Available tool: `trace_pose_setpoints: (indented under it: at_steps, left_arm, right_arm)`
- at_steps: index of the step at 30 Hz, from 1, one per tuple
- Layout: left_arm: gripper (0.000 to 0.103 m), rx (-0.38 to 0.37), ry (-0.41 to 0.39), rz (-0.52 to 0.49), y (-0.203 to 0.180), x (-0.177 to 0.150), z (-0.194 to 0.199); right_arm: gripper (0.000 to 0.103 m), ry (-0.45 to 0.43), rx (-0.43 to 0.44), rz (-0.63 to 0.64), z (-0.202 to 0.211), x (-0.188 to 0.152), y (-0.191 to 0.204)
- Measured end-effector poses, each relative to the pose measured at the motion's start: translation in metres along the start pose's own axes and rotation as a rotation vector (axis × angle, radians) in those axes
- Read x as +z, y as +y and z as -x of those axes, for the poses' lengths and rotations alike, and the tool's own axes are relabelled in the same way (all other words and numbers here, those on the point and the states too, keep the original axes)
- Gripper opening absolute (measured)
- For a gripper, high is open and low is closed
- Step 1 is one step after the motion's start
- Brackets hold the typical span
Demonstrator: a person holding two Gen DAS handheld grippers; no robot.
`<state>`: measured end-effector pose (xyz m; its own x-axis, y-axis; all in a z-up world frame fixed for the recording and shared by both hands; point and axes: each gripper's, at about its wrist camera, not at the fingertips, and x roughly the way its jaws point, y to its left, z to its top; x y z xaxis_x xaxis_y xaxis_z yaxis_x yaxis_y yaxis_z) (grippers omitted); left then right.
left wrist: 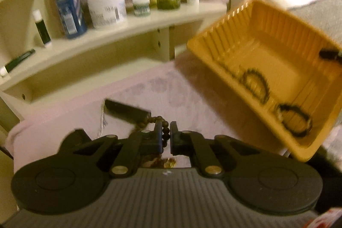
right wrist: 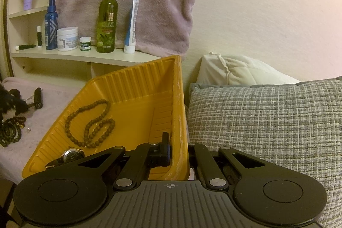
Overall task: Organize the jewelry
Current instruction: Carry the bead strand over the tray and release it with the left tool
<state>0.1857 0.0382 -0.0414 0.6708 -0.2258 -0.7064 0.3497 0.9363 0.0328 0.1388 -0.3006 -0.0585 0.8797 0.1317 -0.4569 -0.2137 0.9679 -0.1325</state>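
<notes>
Left claw clamped on bead string, right claw pinching yellow tray wall

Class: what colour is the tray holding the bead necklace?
Yellow-orange tray; clearest in the right wrist view.

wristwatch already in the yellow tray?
Yes, the wristwatch lies in the yellow tray at its near corner, beside the bead necklace.

- Green spray bottle on shelf: label reads "OLIVE".
- Watch dial in yellow tray: "11" legible.
- Other labels: unreadable.
</notes>
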Motion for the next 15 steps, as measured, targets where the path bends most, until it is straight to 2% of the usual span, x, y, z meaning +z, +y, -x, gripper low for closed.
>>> trace_pose_setpoints:
  at_steps: [6, 15]
  left_arm:
    - [0.006, -0.061, -0.072, 0.058, 0.002, 0.023, 0.024]
    - [0.006, -0.168, -0.145, 0.050, -0.034, 0.050, 0.042]
  right_arm:
    - [0.004, -0.002, 0.000, 0.002, 0.000, 0.000, 0.000]
    - [0.004, -0.008, 0.004, 0.003, 0.002, 0.001, 0.001]
